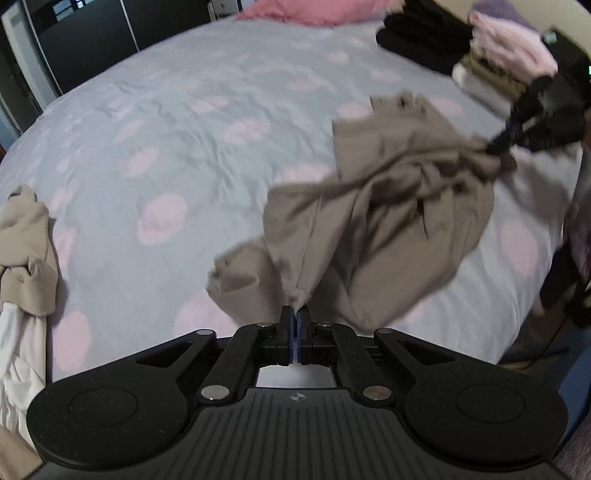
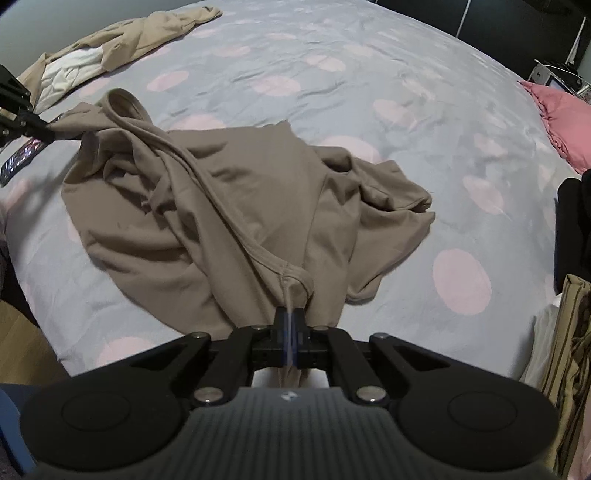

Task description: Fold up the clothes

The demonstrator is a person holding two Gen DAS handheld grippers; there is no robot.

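on the bed (image 2: 332, 66) | both tongs, left (image 1: 295, 314) and right (image 2: 290, 314), clamped tight on tan top (image 2: 229, 192) | bunched; pull apart evenly, spread flat

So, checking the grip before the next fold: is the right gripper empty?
No, the right gripper is shut on a bunched edge of the tan garment lying on the bed.

Folded pile (image 1: 509, 70) blurred; pillow (image 2: 565, 122) cut off

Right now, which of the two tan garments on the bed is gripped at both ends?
The taupe top mid-bed: left gripper and right gripper each pinch an edge. The lighter beige garment lies untouched, partly over white cloth.
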